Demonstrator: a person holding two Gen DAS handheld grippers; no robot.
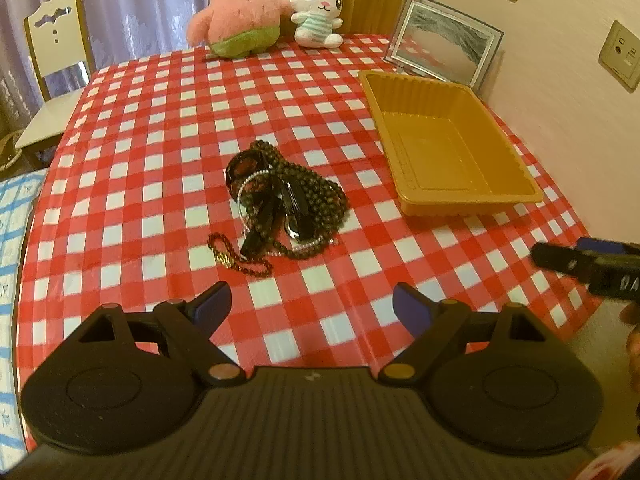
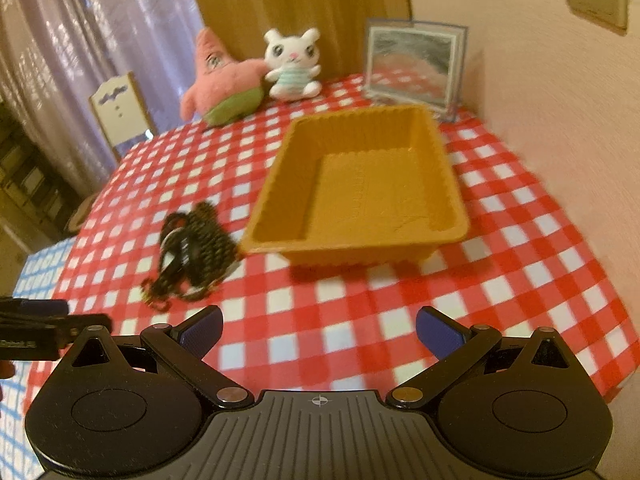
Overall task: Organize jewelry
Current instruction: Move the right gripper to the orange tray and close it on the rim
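Note:
A tangled pile of jewelry [image 1: 280, 204] lies on the red-and-white checked tablecloth: dark bead necklaces, a pearl strand, a black bangle and a small gold-clasped bracelet. To its right stands an orange plastic tray [image 1: 452, 196] with nothing in it. My left gripper [image 1: 312, 306] hovers open just in front of the pile, nothing between its blue pads. In the right wrist view the jewelry pile [image 2: 192, 252] sits left of the tray [image 2: 360, 240]. My right gripper [image 2: 318, 334] is open and holds nothing, short of the tray's near wall. Its tip [image 1: 560, 258] shows at the left view's right edge.
A pink star plush [image 1: 236, 16] and a white bunny plush [image 1: 318, 10] sit at the table's far edge. A framed picture [image 1: 444, 40] leans by the wall behind the tray. A white chair [image 1: 56, 64] stands at the far left. The wall runs along the right.

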